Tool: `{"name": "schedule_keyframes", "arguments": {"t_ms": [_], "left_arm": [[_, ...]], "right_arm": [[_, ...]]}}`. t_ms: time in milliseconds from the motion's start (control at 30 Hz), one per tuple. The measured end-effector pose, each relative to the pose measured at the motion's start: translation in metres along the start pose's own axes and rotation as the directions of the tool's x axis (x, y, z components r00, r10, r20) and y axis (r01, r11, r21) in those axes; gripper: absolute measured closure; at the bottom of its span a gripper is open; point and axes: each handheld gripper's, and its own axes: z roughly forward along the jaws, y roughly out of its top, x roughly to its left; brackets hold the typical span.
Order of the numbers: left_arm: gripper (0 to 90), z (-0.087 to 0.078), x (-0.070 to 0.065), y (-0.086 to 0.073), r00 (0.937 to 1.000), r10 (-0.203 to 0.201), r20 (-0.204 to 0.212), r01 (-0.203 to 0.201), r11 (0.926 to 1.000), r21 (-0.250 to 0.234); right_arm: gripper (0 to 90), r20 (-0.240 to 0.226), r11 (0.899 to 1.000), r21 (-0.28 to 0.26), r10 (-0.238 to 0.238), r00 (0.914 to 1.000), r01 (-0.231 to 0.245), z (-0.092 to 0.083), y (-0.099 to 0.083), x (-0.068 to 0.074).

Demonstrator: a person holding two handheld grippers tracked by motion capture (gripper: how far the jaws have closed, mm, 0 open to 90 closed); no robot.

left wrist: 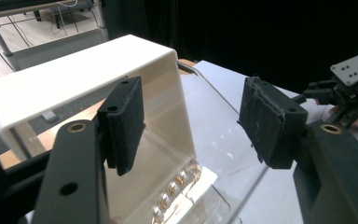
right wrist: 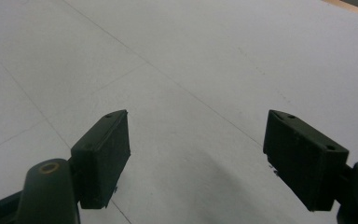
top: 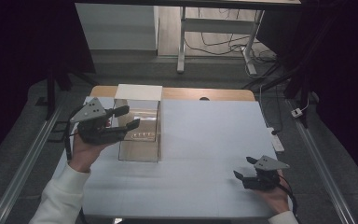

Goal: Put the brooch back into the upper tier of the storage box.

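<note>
The left gripper (top: 127, 117) is hovering with jaws parted, gripping nothing, at the clear plastic box with a white lid (top: 139, 122) on the table's far left, seemingly having released it; the right gripper (top: 243, 169) is idling open, near right.

High view: fixed above the near edge of the table (top: 205, 140), facing forward and down, far enough back to take in the whole top and the floor beyond.

Left gripper view: rides low, looking along its fingers (left wrist: 123, 123), very close to a clear box (left wrist: 121, 70) with a white top; the same box (top: 139, 128) sits left of centre from above.

Right gripper view: close over bare table (right wrist: 191, 60), angled down.
</note>
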Motion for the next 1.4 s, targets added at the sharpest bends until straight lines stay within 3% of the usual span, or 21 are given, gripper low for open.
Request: {"name": "schedule_keyframes", "arguments": {"t_ms": [167, 533, 867, 1167, 1400], "left_arm": [[38.1, -0.010, -0.001, -0.006, 0.9997, 0.013, -0.020, -0.012, 0.9995, 0.029], [38.2, -0.034, 0.010, -0.031, 0.9969, -0.023, -0.076, 0.026, 0.9988, 0.040], [38.4, -0.053, 0.018, -0.068, 0.9922, -0.072, -0.102, 0.079, 0.9942, 0.073], [38.4, -0.052, 0.021, -0.101, 0.9902, -0.107, -0.090, 0.117, 0.9856, 0.122], [38.3, -0.041, 0.021, -0.128, 0.9872, -0.128, -0.095, 0.144, 0.9711, 0.190]], "right_arm": [[22.3, 0.001, 1.000, 0.001, 0.000, 1.0000, 0.000, 0.000, 0.000, 0.000], [22.3, 0.002, 1.000, -0.001, 0.001, 1.0000, -0.001, 0.000, 0.000, 0.000], [22.3, 0.004, 1.000, -0.003, -0.001, 1.0000, 0.001, 0.000, 0.000, 0.000], [22.3, 0.008, 1.000, 0.001, -0.003, 1.0000, 0.003, 0.000, 0.000, 0.000], [22.3, 0.007, 1.000, 0.004, -0.002, 1.0000, 0.002, 0.000, 0.000, 0.000]]}}
